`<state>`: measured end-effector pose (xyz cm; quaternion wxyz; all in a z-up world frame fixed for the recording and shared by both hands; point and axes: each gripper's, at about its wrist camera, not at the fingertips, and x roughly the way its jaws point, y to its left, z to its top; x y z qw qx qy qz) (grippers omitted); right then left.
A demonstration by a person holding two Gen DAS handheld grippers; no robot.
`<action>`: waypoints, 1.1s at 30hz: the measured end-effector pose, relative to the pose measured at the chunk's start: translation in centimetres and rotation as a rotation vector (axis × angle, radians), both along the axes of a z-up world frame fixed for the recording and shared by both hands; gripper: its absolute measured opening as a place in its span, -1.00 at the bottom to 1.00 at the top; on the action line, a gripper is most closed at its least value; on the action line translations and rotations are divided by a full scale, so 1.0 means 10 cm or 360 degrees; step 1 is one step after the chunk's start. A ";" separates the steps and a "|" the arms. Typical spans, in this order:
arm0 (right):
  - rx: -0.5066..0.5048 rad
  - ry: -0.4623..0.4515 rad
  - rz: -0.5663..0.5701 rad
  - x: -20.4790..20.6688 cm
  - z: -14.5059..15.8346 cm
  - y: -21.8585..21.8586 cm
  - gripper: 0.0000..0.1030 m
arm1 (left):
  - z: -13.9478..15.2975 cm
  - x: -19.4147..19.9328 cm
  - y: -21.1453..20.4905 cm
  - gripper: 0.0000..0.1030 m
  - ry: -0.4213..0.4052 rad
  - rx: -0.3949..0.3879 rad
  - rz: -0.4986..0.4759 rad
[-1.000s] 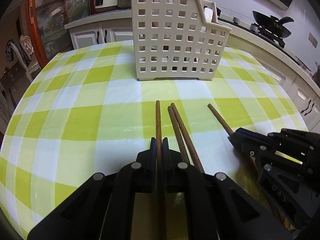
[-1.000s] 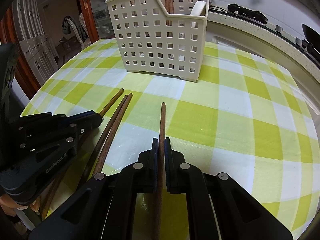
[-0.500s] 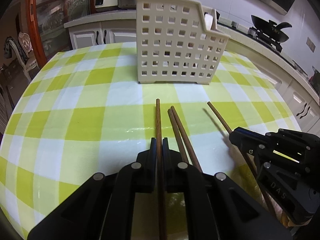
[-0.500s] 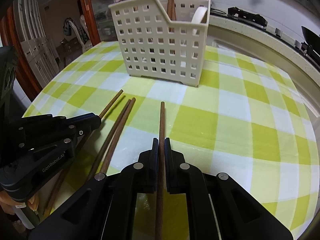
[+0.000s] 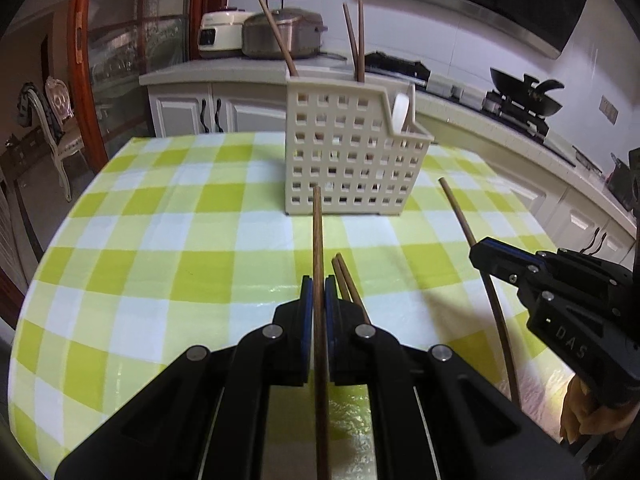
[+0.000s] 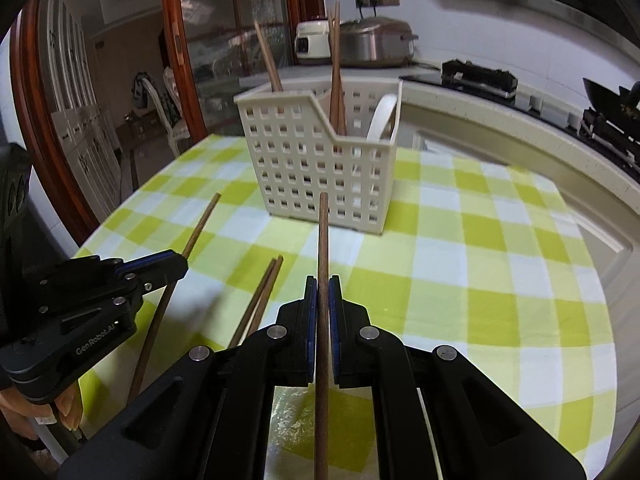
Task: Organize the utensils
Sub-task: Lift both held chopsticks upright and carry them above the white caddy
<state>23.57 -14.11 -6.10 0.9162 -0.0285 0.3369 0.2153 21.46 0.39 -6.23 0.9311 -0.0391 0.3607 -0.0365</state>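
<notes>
Two hand-held grippers above a table (image 5: 132, 264) covered in a green-and-white check cloth. The left gripper (image 5: 319, 292) is clenched on a single wooden chopstick (image 5: 318, 248), which runs straight forward between the blue pads, its far tip pointing toward the white perforated utensil basket (image 5: 344, 160) at the far side of the table. The right gripper (image 6: 323, 292) is likewise clamped on a second chopstick (image 6: 322, 240), aimed at the same basket (image 6: 316, 160); in the left wrist view this gripper (image 5: 480, 254) appears at the right with its chopstick (image 5: 460, 212) angled up and to the left. Both held chopsticks are lifted clear of the cloth. Between the two grippers, a pair of chopsticks (image 6: 264, 292) lies flat on the table, side by side and touching at their far ends. The basket stands upright and holds three chopsticks (image 5: 356, 44), their upper ends projecting above its rim, and a white spoon (image 5: 402, 110) in its lower right compartment. A countertop with cookers (image 5: 280, 34) lies beyond the table.
</notes>
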 end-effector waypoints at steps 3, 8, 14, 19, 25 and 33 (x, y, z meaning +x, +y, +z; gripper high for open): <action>0.0016 -0.0036 -0.0002 -0.06 0.09 -0.02 -0.88 | 0.10 -0.09 0.01 -0.88 -0.0043 0.0007 -0.0002; 0.0037 -0.0084 0.0001 -0.17 0.21 -0.06 -0.88 | 0.24 -0.23 -0.02 -0.88 -0.0111 0.0020 -0.0009; 0.0063 -0.0146 -0.0018 -0.29 0.35 -0.13 -0.88 | 0.40 -0.37 -0.05 -0.88 -0.0201 0.0043 -0.0004; 0.0081 -0.0186 -0.0039 -0.36 0.43 -0.18 -0.88 | 0.51 -0.45 -0.03 -0.88 -0.0243 0.0048 0.0011; 0.0098 -0.0248 -0.0039 -0.46 0.58 -0.21 -0.88 | 0.63 -0.54 -0.03 -0.88 -0.0299 0.0051 0.0018; 0.0112 -0.0307 -0.0039 -0.56 0.71 -0.23 -0.88 | 0.76 -0.63 -0.06 -0.88 -0.0362 0.0068 0.0004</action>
